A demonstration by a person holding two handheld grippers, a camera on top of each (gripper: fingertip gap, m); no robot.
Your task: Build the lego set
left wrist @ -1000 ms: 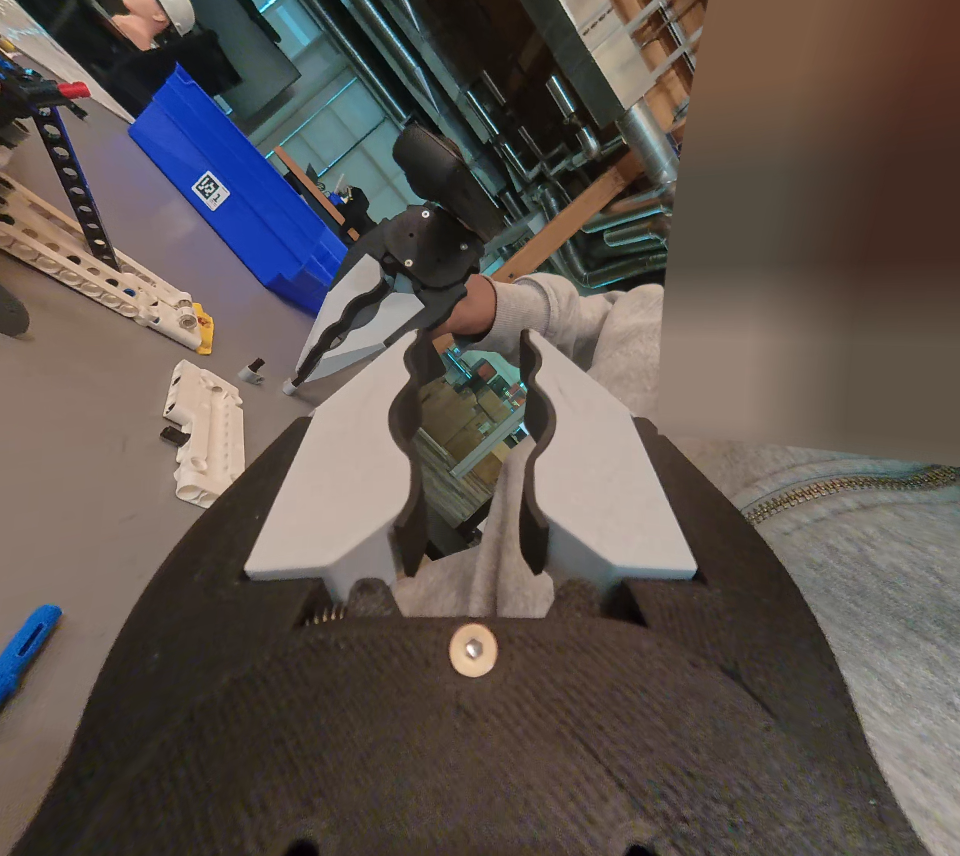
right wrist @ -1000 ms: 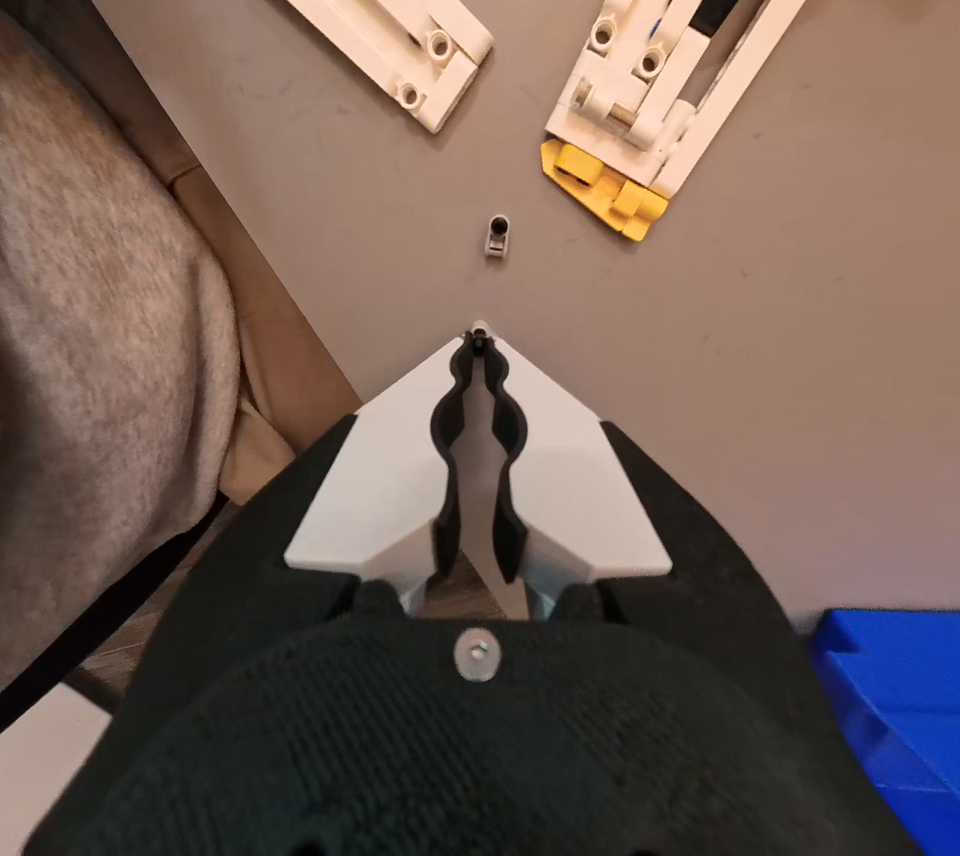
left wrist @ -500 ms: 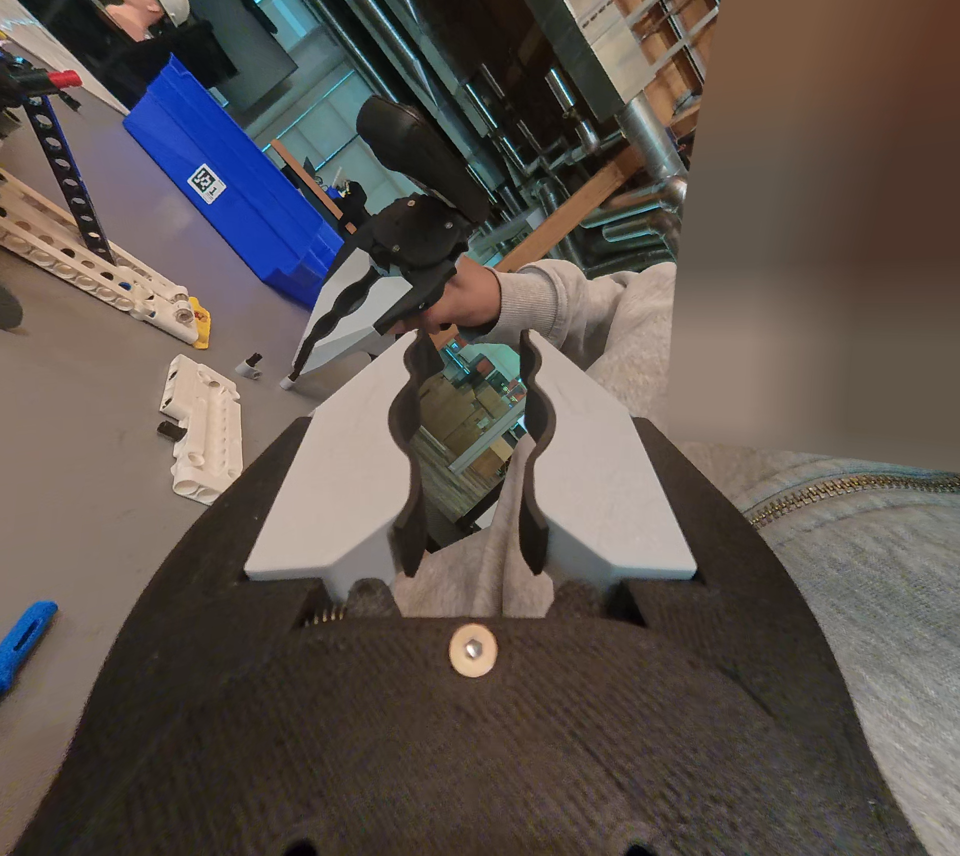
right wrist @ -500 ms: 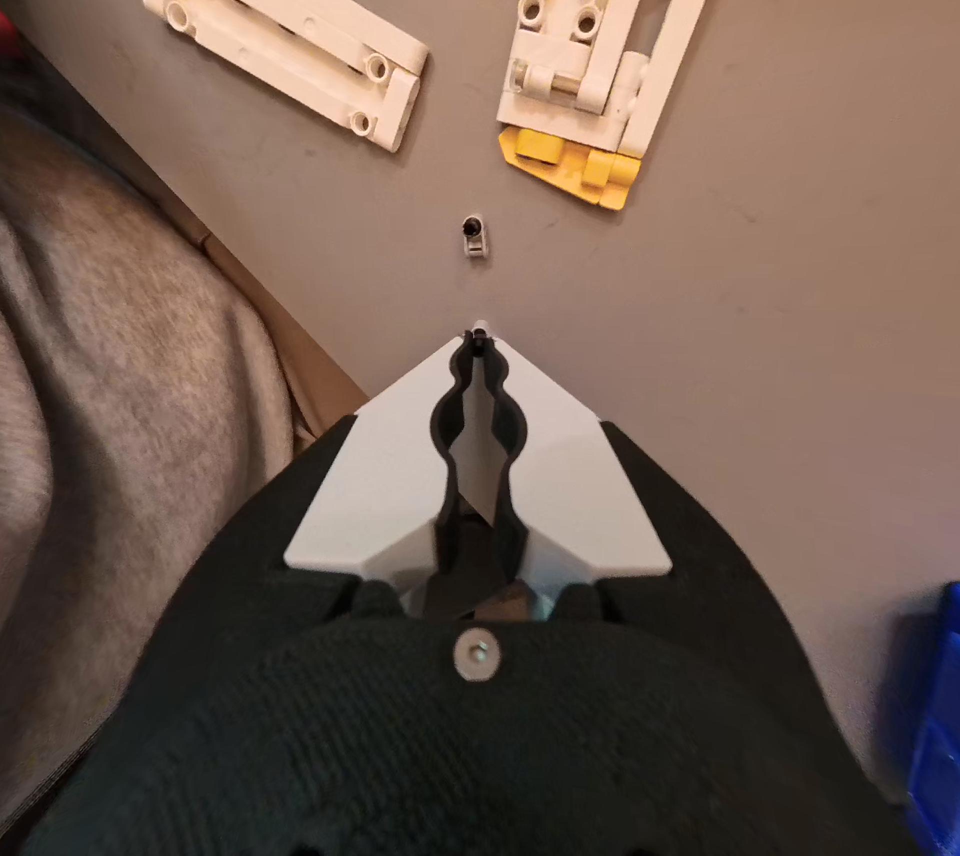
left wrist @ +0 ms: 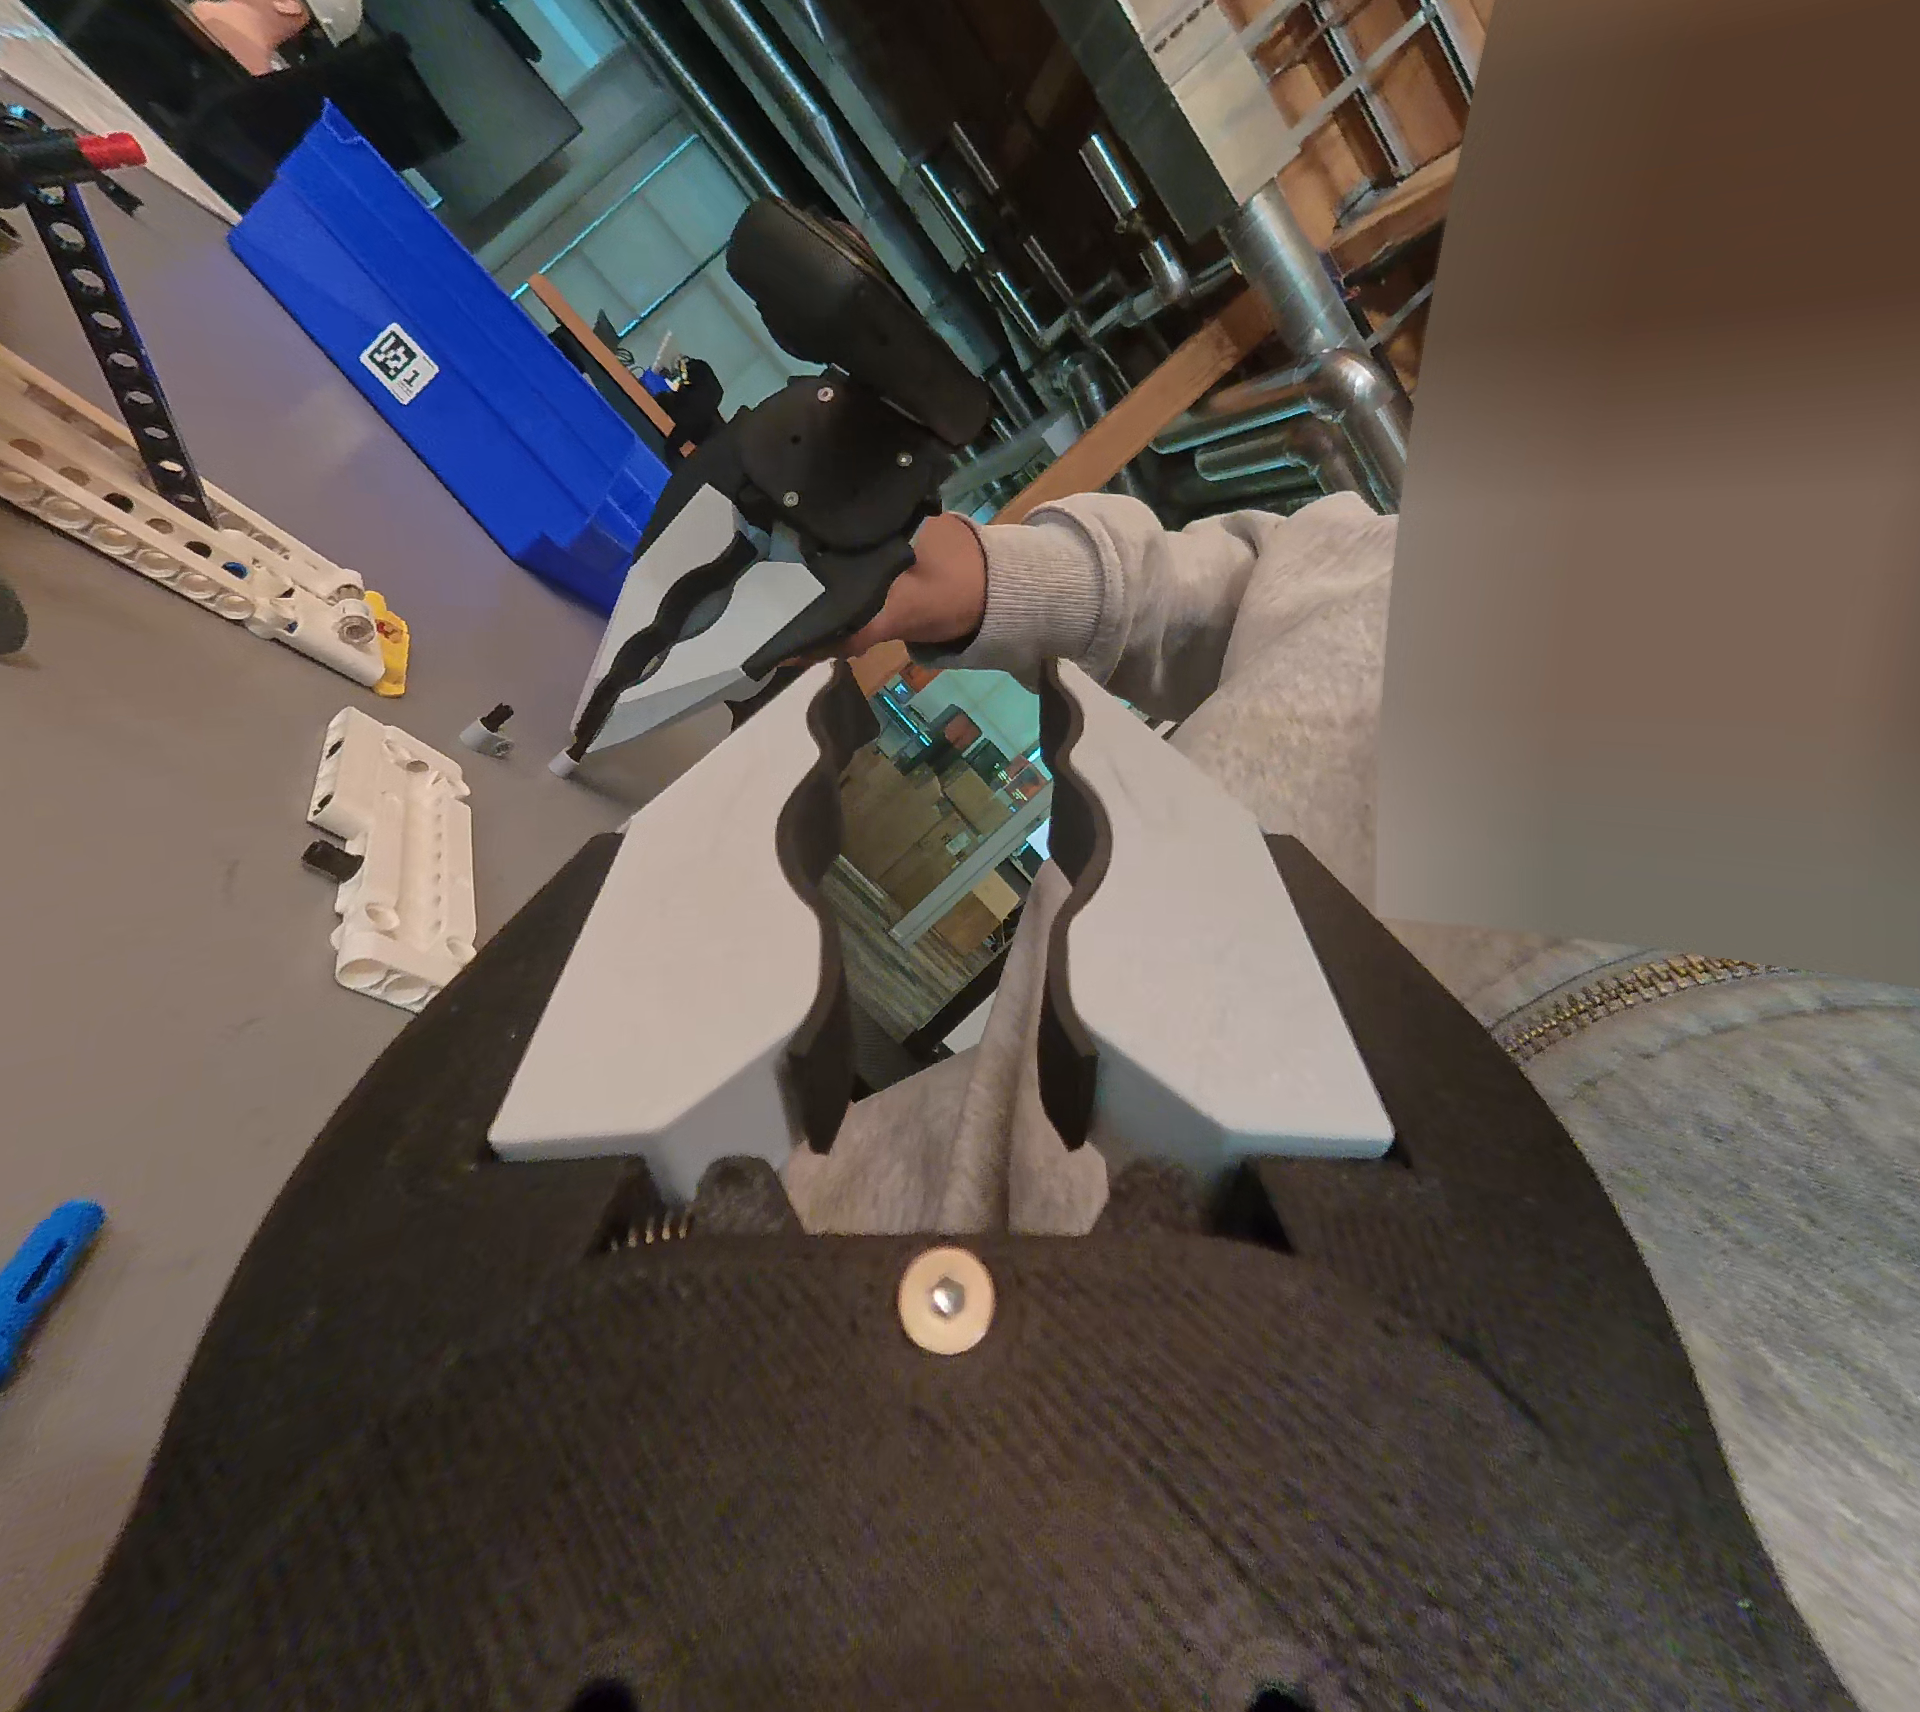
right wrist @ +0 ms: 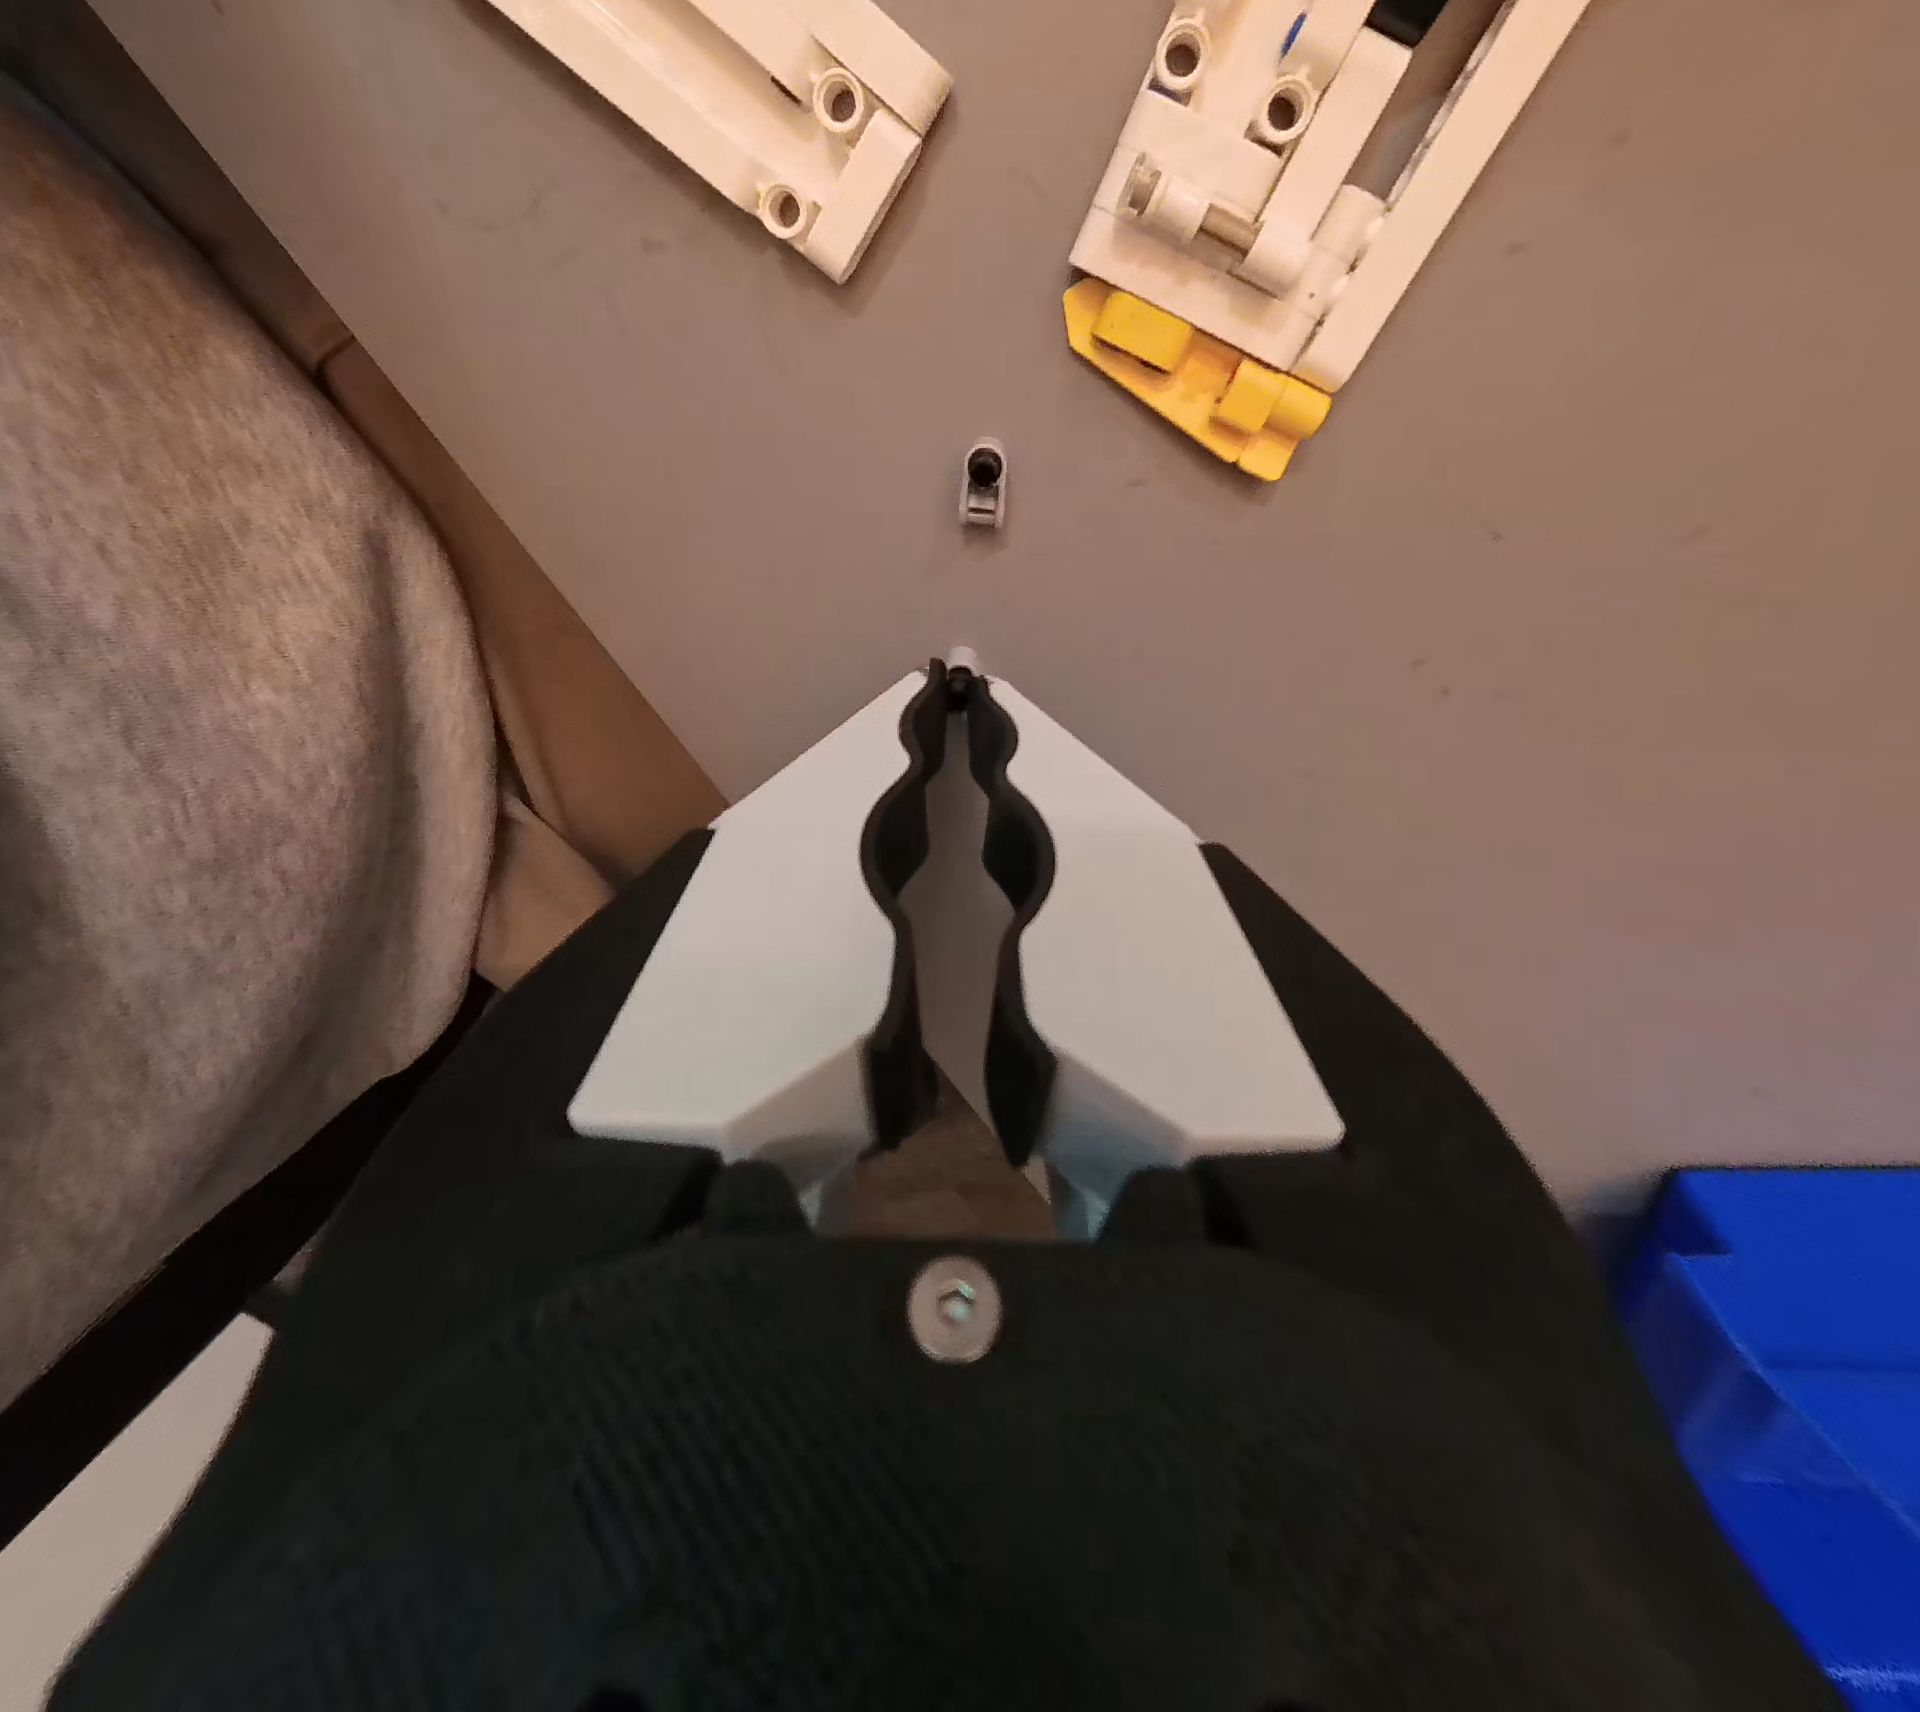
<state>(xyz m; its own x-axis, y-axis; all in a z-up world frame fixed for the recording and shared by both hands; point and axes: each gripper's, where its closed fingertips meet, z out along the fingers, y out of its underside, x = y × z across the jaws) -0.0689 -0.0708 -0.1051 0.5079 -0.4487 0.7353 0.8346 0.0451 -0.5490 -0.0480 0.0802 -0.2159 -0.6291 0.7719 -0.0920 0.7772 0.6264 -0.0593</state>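
My right gripper (right wrist: pixel 958 683) is shut on a small light-grey pin (right wrist: pixel 962 657), its tip just above the grey table (right wrist: pixel 1455 727). A small grey connector with a black pin (right wrist: pixel 984 486) lies a short way ahead. Beyond it are a white panel piece (right wrist: pixel 644 10) on the left and a long white beam assembly (right wrist: pixel 1299 104) with a yellow end (right wrist: pixel 1195 374) on the right. My left gripper (left wrist: pixel 940 691) is open and empty, held off the table and pointing up towards the person's grey sleeve. It sees the right gripper (left wrist: pixel 577 743), the connector (left wrist: pixel 488 732) and the white panel piece (left wrist: pixel 400 862).
A blue bin (right wrist: pixel 1787 1350) stands close on the right of the right gripper; it also shows in the left wrist view (left wrist: pixel 436 374). The table edge and the person's grey sweater (right wrist: pixel 156 623) are on the left. A black holed beam (left wrist: pixel 114 353) rises from the assembly. A blue piece (left wrist: pixel 47 1257) lies near the left gripper. The blue piece (left wrist: pixel 47 1257) lies around 12 centimetres away from my left fingertips.
The right gripper drew back from the table half a second ago and has come back down near it, still shut on the pin. The left gripper has hardly moved.
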